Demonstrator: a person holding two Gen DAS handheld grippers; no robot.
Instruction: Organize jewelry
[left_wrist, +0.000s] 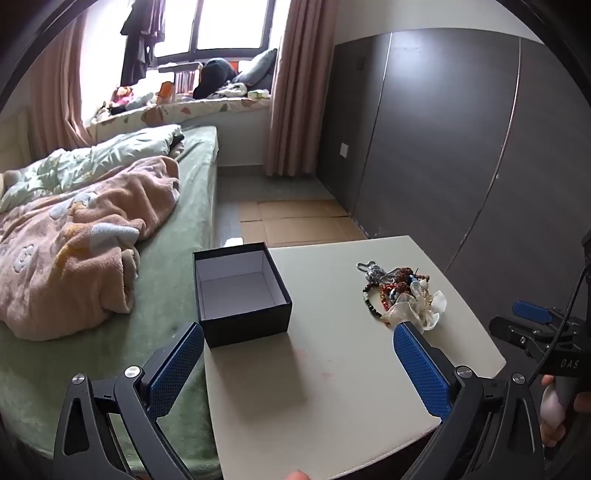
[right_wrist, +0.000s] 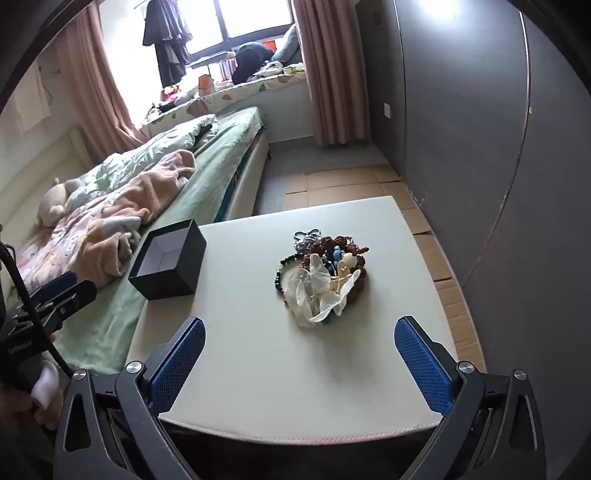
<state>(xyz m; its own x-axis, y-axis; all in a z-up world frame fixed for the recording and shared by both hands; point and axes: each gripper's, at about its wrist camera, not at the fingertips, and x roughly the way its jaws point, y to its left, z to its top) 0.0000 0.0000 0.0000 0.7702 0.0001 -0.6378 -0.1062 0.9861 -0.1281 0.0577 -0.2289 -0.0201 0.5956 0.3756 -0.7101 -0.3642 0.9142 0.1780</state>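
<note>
Both claws were spread about as wide as they go and carrying nothing. The left gripper (left_wrist: 297, 354) hung over the near edge of the white table (left_wrist: 332, 369), angled down, with the black box (left_wrist: 242, 291) sitting just past its left pad. The right gripper (right_wrist: 299, 354) was aimed the same way, and the jewelry pile (right_wrist: 323, 273) lay almost dead centre between its pads but farther out on the table, so nothing was touched.

Layout made sense to me: the box was open, lid nowhere in sight, its pale inside bare, and it sat at the table's left corner right against the bed (left_wrist: 110, 258). The pile was well apart from it toward the right: beaded bracelets, a silvery chain piece, and a white scrunchie (right_wrist: 317, 291) flopped on top, all tangled together. So I'd guess each hand had its own side, the right for picking and the left for steadying the box.

Sorting hadn't started. That tangle looked like the annoying part: grab one strand and the rest might drag along.
</note>
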